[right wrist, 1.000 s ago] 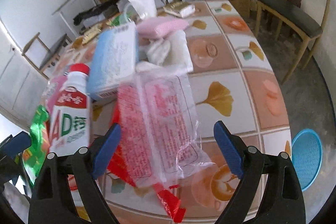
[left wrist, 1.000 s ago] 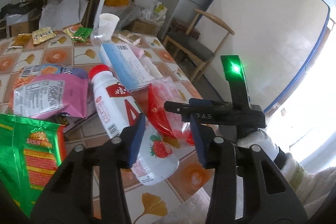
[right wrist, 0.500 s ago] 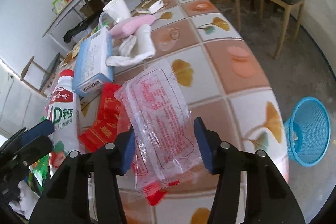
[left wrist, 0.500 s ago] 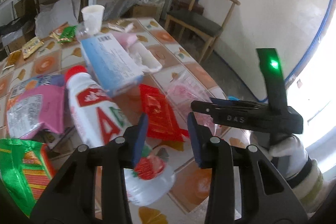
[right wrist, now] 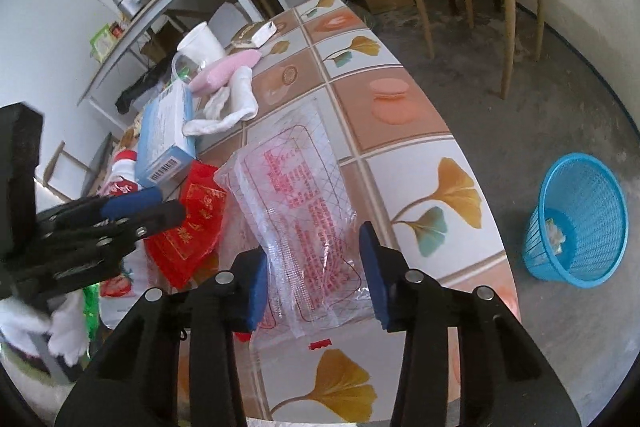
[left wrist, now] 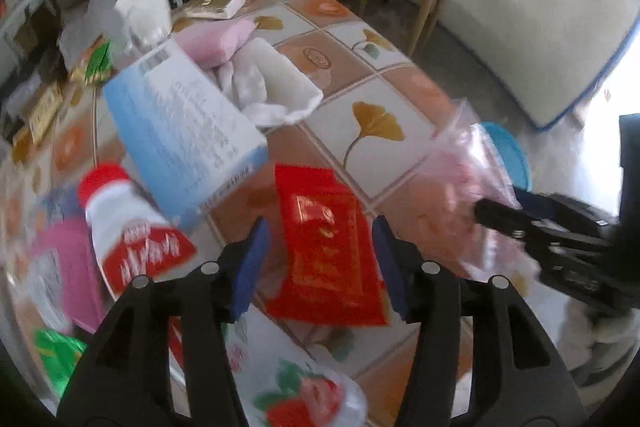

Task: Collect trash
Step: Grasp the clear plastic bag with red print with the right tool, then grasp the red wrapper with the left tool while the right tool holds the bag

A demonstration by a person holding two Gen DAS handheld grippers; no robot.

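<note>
Over the tiled bench (right wrist: 404, 131), the right tongs (right wrist: 316, 277), just closing, pinch a clear printed bag (right wrist: 304, 211), while the left tongs (left wrist: 320, 259), just spreading, straddle a red packet (left wrist: 324, 247) lying flat.

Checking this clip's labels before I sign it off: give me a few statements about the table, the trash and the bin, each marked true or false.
1. The blue basket stands on the floor beside the table. True.
2. The basket is empty. False: something pale lies in its bottom.
3. The clear printed bag lies between the right gripper fingers. True.
4. The red packet lies ahead of the left gripper. True.
5. The paper cup lies tipped over. False: it stands upright.
</note>
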